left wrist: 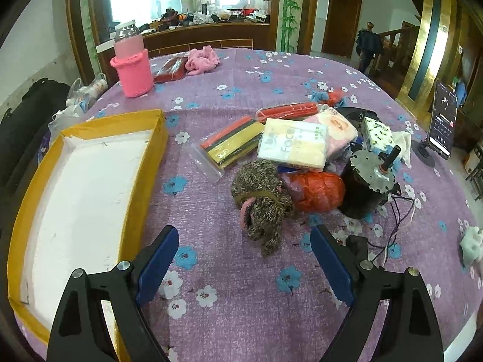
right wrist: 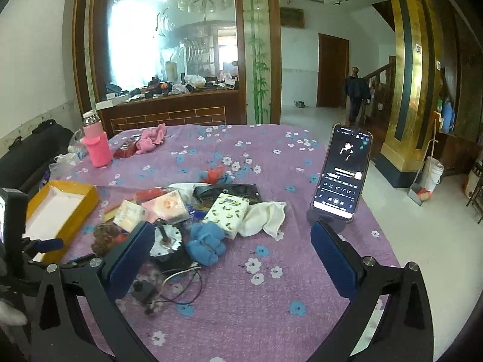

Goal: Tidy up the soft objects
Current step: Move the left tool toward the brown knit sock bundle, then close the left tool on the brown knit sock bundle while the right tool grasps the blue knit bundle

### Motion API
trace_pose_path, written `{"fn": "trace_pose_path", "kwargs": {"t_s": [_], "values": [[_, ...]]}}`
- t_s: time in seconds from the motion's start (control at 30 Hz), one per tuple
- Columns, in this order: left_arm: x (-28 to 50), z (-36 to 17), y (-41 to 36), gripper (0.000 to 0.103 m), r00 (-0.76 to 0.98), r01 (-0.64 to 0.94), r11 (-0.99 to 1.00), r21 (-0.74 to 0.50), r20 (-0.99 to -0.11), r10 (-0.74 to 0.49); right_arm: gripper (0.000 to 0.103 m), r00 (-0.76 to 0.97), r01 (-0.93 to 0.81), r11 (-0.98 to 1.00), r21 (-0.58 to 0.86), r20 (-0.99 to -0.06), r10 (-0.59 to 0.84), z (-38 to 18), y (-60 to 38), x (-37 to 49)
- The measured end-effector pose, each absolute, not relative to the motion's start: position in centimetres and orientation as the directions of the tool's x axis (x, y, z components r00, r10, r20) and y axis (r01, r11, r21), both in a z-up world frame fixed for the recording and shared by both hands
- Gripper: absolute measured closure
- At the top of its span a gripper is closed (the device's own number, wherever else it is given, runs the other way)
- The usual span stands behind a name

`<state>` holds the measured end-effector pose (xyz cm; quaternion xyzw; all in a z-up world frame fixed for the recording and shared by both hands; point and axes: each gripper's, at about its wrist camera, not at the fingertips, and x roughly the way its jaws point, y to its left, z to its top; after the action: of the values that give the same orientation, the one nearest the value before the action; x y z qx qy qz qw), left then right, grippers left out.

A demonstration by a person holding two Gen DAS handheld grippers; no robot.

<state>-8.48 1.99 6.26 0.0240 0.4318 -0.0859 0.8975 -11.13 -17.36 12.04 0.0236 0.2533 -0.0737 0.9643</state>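
Both grippers hang with fingers apart, nothing between them. Ahead of the left gripper [left wrist: 244, 259] lie one knit bundle [left wrist: 261, 205], one orange bundle [left wrist: 317, 190] and three tissue packs [left wrist: 292, 144]; one box [left wrist: 75, 187] sits left of its fingers. One blue bundle [right wrist: 205, 241] lies just past the right gripper [right wrist: 232, 256], near its left finger; one phone [right wrist: 342, 172] stands beyond its right finger.

Window glare, fisheye-warped dark corners
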Motion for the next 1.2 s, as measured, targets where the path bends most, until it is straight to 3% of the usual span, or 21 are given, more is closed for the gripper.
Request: {"fn": "trace_pose_path", "kwargs": {"t_s": [0.4,0.5,0.73,1.0,1.07,1.13,1.2], "values": [[-8.5,6.8,3.7,0.013,0.601,0.175,0.982,-0.071,-0.782,-0.163,0.0,0.819,0.153,0.984,0.093,-0.569,-0.074,11.1,-18.6,-10.6],[-7.5,6.5,4.5,0.016,0.578,0.186,0.974,-0.129,-0.787,-0.214,0.0,0.802,0.161,0.98,0.114,-0.594,-0.062,10.5,-19.2,-10.3],[-5.6,6.1,4.4,0.032,0.571,0.229,0.961,-0.153,-0.779,-0.26,0.0,0.777,0.142,0.977,0.158,-0.63,-0.01,9.2,-20.0,-9.6],[-2.2,4.6,3.6,0.029,0.561,0.179,0.974,-0.135,-0.8,-0.214,0.0,0.759,0.162,0.957,0.24,-0.65,0.034,8.4,-22.8,-9.1],[-1.7,4.1,3.0,0.033,0.546,0.19,0.971,-0.141,-0.807,-0.224,0.0,0.757,0.177,0.945,0.275,-0.651,0.048,8.5,-24.0,-8.8],[-1.5,3.8,2.4,0.057,0.537,0.208,0.969,-0.135,-0.812,-0.229,0.0,0.756,0.198,0.927,0.318,-0.652,0.063,8.5,-25.5,-8.6],[-1.5,3.7,2.1,0.058,0.52,0.236,0.956,-0.175,-0.809,-0.276,0.0,0.743,0.218,0.906,0.362,-0.664,0.086,8.3,-26.9,-7.9]]}}
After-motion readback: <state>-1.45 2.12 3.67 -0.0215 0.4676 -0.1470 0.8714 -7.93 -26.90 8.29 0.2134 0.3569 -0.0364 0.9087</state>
